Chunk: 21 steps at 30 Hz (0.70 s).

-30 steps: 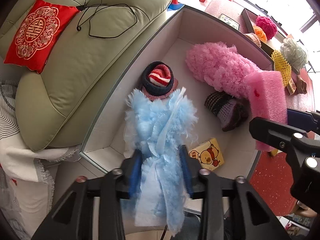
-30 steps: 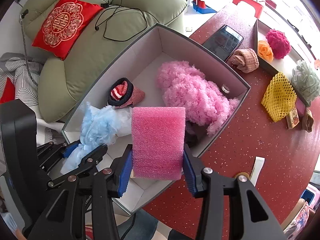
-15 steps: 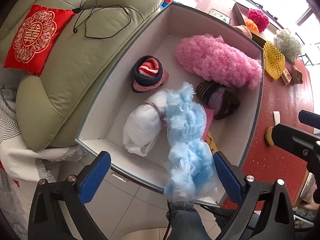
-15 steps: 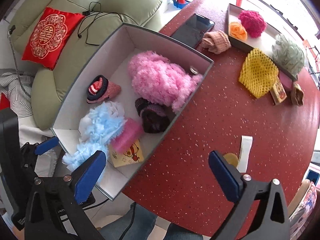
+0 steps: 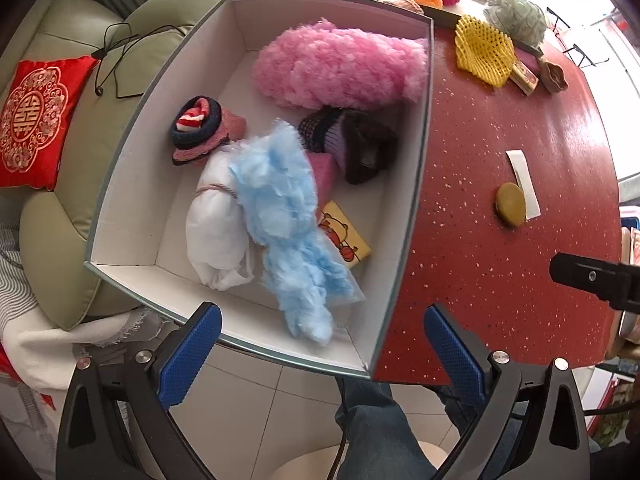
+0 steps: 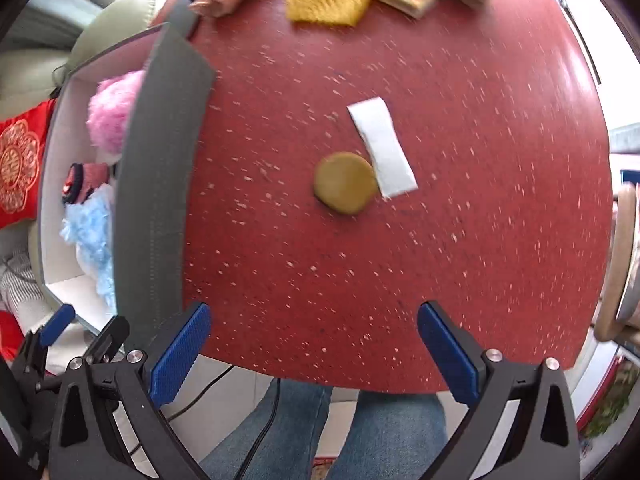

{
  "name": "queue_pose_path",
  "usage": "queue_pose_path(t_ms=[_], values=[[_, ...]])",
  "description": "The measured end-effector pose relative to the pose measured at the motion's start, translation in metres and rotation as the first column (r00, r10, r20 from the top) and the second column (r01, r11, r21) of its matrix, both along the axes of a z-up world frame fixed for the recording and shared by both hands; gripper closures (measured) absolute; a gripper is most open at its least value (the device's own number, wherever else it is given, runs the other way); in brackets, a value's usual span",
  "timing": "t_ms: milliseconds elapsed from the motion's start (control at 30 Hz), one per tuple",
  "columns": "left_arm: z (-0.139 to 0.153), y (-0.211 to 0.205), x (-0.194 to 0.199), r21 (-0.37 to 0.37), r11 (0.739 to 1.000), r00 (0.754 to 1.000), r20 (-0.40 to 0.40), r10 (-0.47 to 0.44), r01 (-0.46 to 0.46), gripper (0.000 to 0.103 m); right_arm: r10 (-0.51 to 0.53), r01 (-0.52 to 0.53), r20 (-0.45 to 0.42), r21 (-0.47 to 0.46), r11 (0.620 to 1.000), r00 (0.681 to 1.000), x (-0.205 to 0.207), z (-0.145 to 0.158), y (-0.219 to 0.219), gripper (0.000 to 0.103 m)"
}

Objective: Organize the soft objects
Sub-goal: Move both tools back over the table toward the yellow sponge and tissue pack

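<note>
Pink sponge [image 5: 322,171] mostly under blue fluff [image 5: 285,216]

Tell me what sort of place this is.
Most likely a home living room. A green sofa with a red embroidered cushion sits beside a red speckled table, and a tiled floor shows below. A grey box of soft items rests on the table edge.

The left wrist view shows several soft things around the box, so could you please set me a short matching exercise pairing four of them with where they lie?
Things:
1. blue fluffy duster
2. pink fluffy duster
3. yellow foam net
4. round olive pad

Places:
A. on the red table, touching a white paper strip
B. at the far end inside the box
C. on the red table, far side, near the green mesh pouf
D. inside the box, draped over a white bundle

Pairs: 1-D, 2-B, 3-C, 4-A
</note>
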<state>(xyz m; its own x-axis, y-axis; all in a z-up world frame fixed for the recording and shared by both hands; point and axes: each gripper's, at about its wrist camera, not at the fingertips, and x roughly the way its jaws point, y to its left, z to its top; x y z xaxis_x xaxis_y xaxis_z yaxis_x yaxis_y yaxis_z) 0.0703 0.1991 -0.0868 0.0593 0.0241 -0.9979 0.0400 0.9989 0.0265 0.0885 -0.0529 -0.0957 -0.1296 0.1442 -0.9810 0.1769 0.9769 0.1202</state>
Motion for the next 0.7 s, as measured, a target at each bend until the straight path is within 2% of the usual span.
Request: queue_pose_path(t_ms=[100,300,467,600,700], values=[[0.005,-0.011,-0.005,0.016,1.0,1.0,0.004,0.007,-0.007,0.001,-0.016,0.016,0.003,0.015,1.0,1.0,-0.002,-0.002,-0.015,0.0],[0.015,-0.04,-0.017,0.052,0.995,0.997,0.007,0.08,-0.08,0.001,0.083,-0.083,0.011,0.044,0.996,0.997,0.008,-0.005,-0.034,0.0],[0.024,-0.069,-0.036,0.087,0.984,0.988,0.006,0.154,-0.153,0.001,0.114,-0.115,0.032,0.049,0.992,0.993,0.017,-0.005,-0.065,0.0],[0.021,-0.083,-0.062,0.096,0.967,0.969,-0.046,0.242,-0.237,0.001,0.142,-0.142,0.022,0.021,0.99,0.99,0.007,-0.016,-0.094,0.0],[0.015,-0.092,-0.077,0.115,0.956,0.954,-0.1,0.282,-0.27,0.001,0.135,-0.134,-0.048,0.016,0.991,0.99,-0.004,-0.036,-0.114,0.0]])
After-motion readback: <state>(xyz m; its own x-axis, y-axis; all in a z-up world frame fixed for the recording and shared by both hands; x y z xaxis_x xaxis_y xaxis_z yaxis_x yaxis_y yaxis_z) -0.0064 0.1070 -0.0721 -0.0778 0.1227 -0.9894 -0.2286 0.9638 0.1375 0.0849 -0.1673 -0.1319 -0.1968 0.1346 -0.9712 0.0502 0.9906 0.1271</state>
